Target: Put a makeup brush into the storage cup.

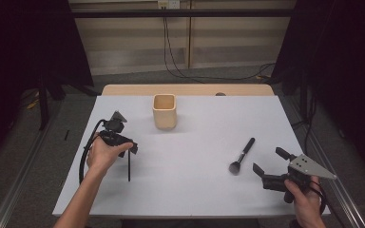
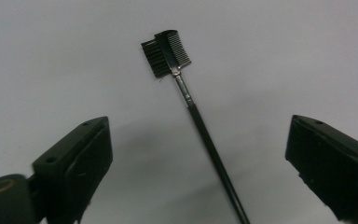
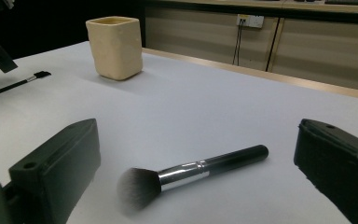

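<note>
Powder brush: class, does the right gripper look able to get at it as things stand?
Probably yes. The right gripper is open, its jaws facing the powder brush, which lies alone on the white table with nothing between them.

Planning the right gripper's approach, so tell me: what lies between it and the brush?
Nothing: bare table separates the open right gripper from the brush in the right gripper view.

On the table (image 1: 195,190) are one cup (image 1: 164,111), one powder brush (image 1: 242,155), one comb brush (image 2: 186,93), and two grippers, left (image 1: 123,145) and right (image 1: 271,166).
</note>
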The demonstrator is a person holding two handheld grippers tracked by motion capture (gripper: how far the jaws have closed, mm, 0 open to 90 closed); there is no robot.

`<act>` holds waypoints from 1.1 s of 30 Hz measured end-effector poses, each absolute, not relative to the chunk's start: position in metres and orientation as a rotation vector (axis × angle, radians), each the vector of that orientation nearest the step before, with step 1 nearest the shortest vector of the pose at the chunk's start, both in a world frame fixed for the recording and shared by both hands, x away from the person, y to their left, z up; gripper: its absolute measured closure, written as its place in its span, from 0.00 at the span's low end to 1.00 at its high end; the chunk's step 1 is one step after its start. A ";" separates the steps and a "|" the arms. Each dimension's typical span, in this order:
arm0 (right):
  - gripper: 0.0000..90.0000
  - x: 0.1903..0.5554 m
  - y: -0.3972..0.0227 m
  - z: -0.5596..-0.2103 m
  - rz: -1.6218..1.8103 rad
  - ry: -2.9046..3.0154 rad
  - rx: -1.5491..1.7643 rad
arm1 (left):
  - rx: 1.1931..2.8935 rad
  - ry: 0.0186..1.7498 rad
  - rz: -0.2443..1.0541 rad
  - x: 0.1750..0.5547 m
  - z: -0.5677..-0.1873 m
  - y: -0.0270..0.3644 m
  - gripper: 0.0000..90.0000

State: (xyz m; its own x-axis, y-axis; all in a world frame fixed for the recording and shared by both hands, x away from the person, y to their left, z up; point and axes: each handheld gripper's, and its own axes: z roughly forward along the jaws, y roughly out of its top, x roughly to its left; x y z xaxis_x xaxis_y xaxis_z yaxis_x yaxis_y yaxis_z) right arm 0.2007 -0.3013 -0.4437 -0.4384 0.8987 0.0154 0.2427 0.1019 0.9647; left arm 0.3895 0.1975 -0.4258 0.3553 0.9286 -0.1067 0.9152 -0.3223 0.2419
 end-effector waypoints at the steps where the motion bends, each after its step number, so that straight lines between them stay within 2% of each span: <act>1: 0.00 0.201 -0.301 -0.444 1.364 1.768 1.117 | 2.363 1.652 0.066 0.390 -0.428 0.196 0.08; 14: 0.00 0.200 -0.302 -0.444 1.363 1.772 1.112 | 2.483 1.696 0.033 0.397 -0.448 0.188 0.18; 18: 0.00 0.200 -0.301 -0.444 1.362 1.773 1.113 | 2.487 1.709 0.069 0.395 -0.450 0.186 0.22; 20: 0.00 0.200 -0.301 -0.444 1.359 1.771 1.115 | 2.496 1.716 0.108 0.394 -0.451 0.184 0.27; 29: 0.00 0.200 -0.301 -0.444 1.359 1.773 1.106 | 2.462 1.751 0.117 0.392 -0.452 0.184 0.28; 33: 0.00 0.200 -0.301 -0.444 1.362 1.773 1.110 | 2.464 1.786 0.101 0.393 -0.451 0.182 0.32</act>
State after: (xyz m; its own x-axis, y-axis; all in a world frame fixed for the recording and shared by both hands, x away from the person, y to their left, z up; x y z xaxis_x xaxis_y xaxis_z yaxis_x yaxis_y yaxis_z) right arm 0.2000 -0.3015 -0.4437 -0.4431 0.8964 0.0092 0.2396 0.1085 0.9648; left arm 0.3929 0.1818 -0.4506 0.3112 0.9503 -0.0030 0.9439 -0.3087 0.1169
